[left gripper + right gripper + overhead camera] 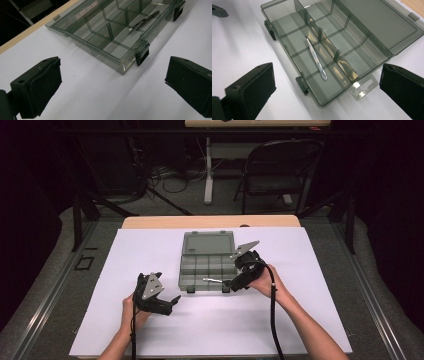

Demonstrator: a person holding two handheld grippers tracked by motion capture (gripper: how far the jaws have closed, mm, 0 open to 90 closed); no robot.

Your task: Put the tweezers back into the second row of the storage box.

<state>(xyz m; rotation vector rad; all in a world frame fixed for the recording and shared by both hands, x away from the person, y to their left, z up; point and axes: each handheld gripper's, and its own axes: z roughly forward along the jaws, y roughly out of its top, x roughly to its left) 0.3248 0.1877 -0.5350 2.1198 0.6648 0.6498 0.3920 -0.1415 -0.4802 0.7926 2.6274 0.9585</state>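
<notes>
My right gripper (231, 284) hung with its jaws wide apart and empty just above the slim silver metal tweezers (316, 58), which lay across the dividers of the smoky clear plastic organizer box (287, 15) on the white counter (300, 265). I judged them light, stiff and slippery, best pinched mid-length. My left gripper (172, 302) stood open too.

High view: fixed above the person's side, facing forward and down, far enough to take in the whole white tabletop (150, 330) and the floor behind. Left claw view: low and close, looking along its jaws at the compartment box (110, 32) from its latch side. Right claw view: nearer and steeper over that shared box (329, 50).
</notes>
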